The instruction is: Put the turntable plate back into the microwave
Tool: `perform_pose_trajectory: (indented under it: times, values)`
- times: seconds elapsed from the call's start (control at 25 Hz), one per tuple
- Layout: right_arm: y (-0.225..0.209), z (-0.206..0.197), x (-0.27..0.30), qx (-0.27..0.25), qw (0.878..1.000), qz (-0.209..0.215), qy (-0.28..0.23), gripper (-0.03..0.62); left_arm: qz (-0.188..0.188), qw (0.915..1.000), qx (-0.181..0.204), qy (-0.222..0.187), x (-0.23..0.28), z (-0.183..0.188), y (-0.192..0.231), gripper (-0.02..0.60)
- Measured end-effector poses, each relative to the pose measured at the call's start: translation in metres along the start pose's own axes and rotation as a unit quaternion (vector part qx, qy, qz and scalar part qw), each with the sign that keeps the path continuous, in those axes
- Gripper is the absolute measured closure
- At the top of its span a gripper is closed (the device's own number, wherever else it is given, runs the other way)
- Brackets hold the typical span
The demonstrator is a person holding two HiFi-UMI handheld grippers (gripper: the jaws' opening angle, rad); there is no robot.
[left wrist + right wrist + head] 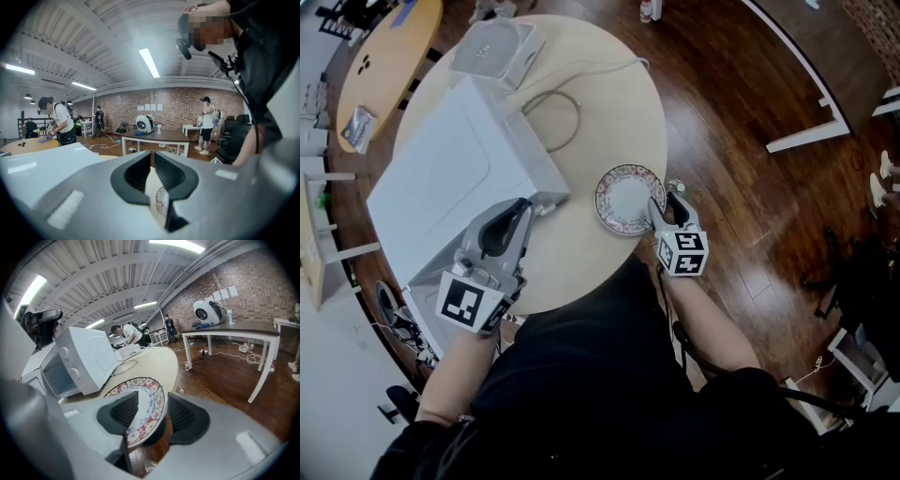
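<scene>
Your right gripper (665,209) sits at the near right rim of the turntable plate (623,199). In the right gripper view its fingers (186,416) stand spread wide. The plate's flowered rim (146,401) passes between them, and a clear gap shows between the rim and the right-hand finger, so nothing is being pinched. The plate rests on the round surface (609,94) close to its near right edge, with the wooden floor (741,150) just beyond. It is outside the microwave (450,183), a little to the right of that box's near right corner. From these views you cannot tell whether the rim between your fingers lies fully flat.

Your left gripper (521,212) is held at the near right corner of the microwave, pointing toward the plate. In the left gripper view its fingers (135,174) are drawn together at the tips and hold nothing. Through the narrow wedge between them you can see a slice of the surface and part of the plate's red rim (161,199).

At the far side of the surface a small white box (492,47) stands beside the microwave's far end. A pale cable (574,120) loops between the box and the plate.
</scene>
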State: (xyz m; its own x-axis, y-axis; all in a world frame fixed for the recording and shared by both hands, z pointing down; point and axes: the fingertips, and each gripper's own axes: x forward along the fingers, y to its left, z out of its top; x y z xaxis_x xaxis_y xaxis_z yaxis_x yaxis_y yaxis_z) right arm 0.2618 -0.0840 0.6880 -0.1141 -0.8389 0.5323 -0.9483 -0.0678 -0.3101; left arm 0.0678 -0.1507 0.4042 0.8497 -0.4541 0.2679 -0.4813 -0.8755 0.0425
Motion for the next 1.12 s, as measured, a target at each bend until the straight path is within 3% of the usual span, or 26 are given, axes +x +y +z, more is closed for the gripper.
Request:
perform_pose_trajectory:
  times: [1.12]
  values:
    - [-0.012, -0.024, 0.022, 0.072, 0.996, 0.016, 0.042, 0.390, 0.018, 0.9997, -0.015, -0.010, 0.002, 0.015, 0.001, 0.549]
